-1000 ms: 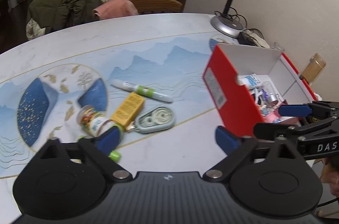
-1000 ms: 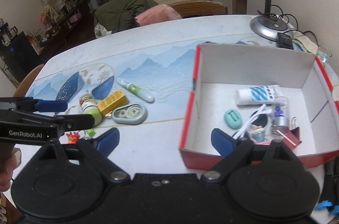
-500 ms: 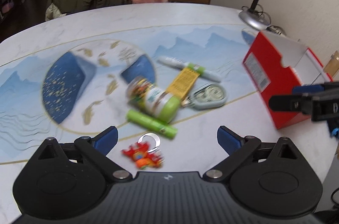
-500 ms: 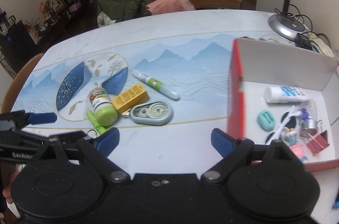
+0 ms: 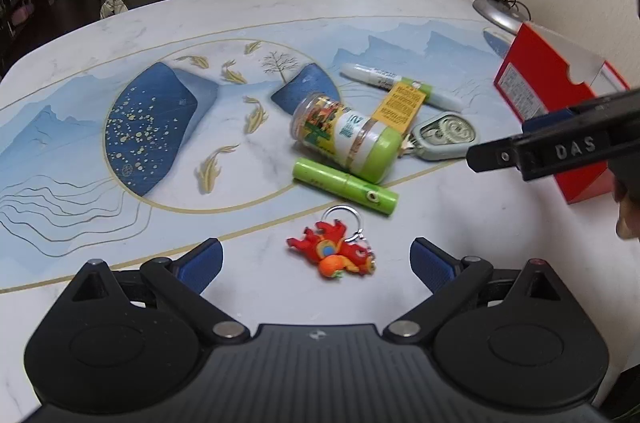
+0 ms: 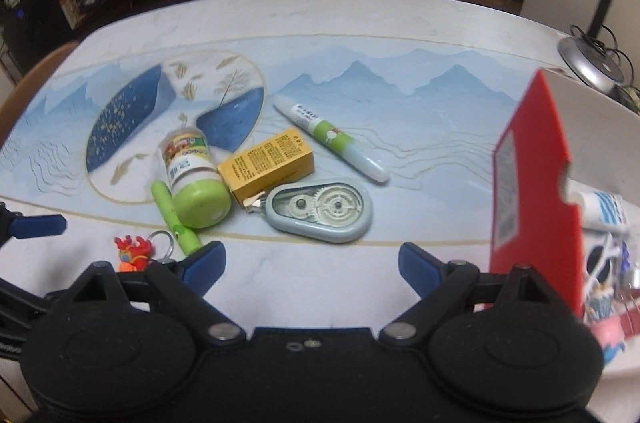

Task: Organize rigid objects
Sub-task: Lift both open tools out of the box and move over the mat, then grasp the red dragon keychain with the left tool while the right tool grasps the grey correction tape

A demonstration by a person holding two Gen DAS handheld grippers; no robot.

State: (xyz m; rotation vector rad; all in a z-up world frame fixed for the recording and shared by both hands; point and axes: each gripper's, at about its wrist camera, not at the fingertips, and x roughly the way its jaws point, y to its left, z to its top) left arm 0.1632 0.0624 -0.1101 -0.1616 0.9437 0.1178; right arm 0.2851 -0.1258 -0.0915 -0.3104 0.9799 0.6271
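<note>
Left gripper (image 5: 316, 261): fingers spread wide, nothing held, red keychain (image 5: 334, 253) seen lying between them.
Right gripper (image 6: 310, 263): fingers wide too, empty; "DAS" is printed on its side.
Clutter: green-capped jar (image 5: 348, 139), yellow box (image 6: 266, 167), correction tape (image 6: 320, 209), all bunched mid-table (image 5: 60, 71).
Red box (image 6: 536, 183): parked at the table's right edge.

- We see our left gripper (image 5: 316, 265) as black plastic with blue fingertip pads (image 5: 202, 263) and silver pivot screws.
- Our right gripper (image 6: 312, 263) matches, with white "DAS" lettering on its side.
</note>
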